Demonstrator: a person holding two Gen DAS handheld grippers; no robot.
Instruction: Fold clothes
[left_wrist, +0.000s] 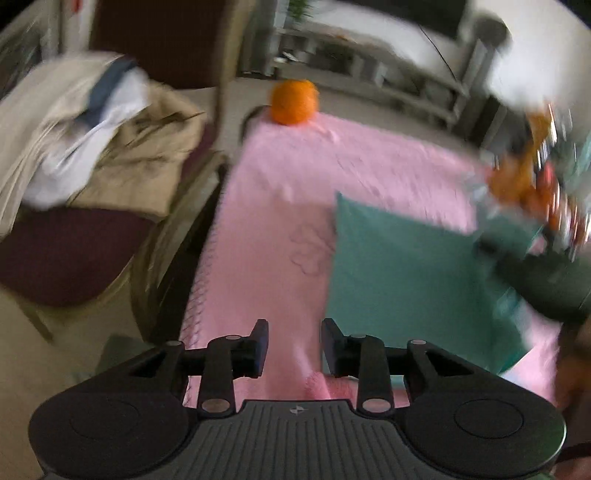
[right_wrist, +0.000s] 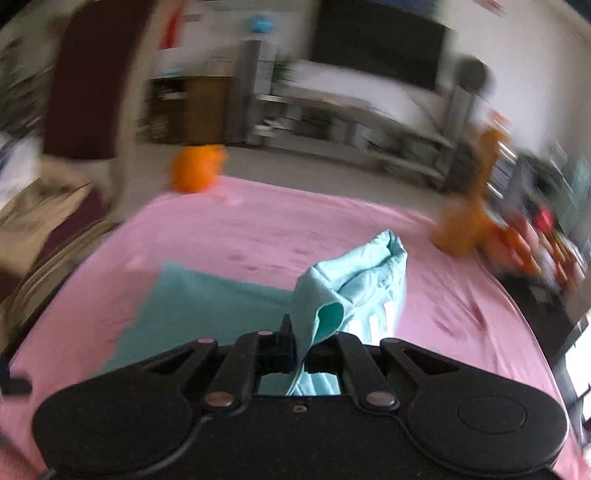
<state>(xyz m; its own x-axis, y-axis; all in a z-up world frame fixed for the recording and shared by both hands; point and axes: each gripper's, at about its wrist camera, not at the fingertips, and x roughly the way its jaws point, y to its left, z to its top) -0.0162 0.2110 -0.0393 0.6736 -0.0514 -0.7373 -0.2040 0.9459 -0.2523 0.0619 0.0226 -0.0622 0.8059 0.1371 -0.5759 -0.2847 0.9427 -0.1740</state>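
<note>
A teal garment (left_wrist: 399, 266) lies on a table covered with a pink cloth (left_wrist: 280, 206). Part of it is spread flat (right_wrist: 207, 306). My right gripper (right_wrist: 301, 343) is shut on a bunched fold of the garment (right_wrist: 354, 280), which stands up off the table in front of its fingers. My left gripper (left_wrist: 294, 338) hovers over the pink cloth just left of the garment, open, with nothing between its fingers. Both views are blurred by motion.
An orange plush toy (left_wrist: 294, 101) sits at the table's far edge, also seen as an orange plush toy (right_wrist: 195, 170). More orange toys (right_wrist: 465, 229) crowd the right edge. A dark red chair (left_wrist: 66, 251) on the left holds a pile of clothes (left_wrist: 92, 140).
</note>
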